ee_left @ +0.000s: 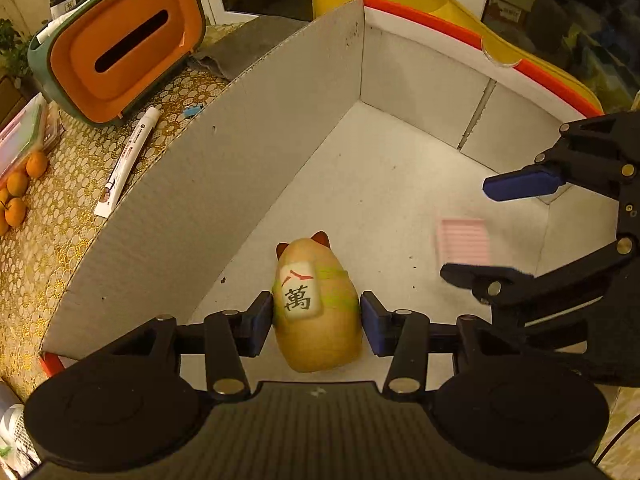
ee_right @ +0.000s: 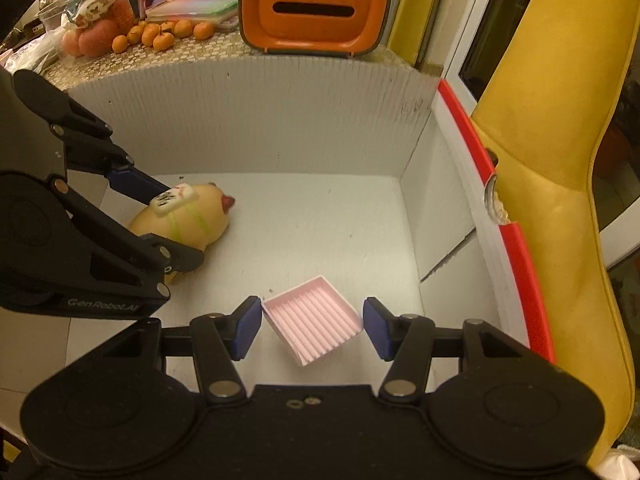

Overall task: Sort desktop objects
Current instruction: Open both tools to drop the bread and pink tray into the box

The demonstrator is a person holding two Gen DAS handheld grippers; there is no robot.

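A tan cat-shaped toy (ee_left: 318,312) with a mahjong tile on its back lies inside the white cardboard box (ee_left: 224,168), and it also shows in the right wrist view (ee_right: 184,220). My left gripper (ee_left: 316,322) has its blue pads against both sides of the toy. A pink ribbed tray (ee_right: 314,320) lies on the box floor, blurred in the left wrist view (ee_left: 464,240). My right gripper (ee_right: 312,326) straddles it with small gaps at both pads, open; it also shows in the left wrist view (ee_left: 492,232).
An orange and green tissue box (ee_left: 120,40) stands on the gold tablecloth beyond the box wall. A white marker (ee_left: 128,160) and small oranges (ee_left: 18,192) lie left of the box. A yellow chair (ee_right: 560,180) stands right of the box's red rim (ee_right: 520,248).
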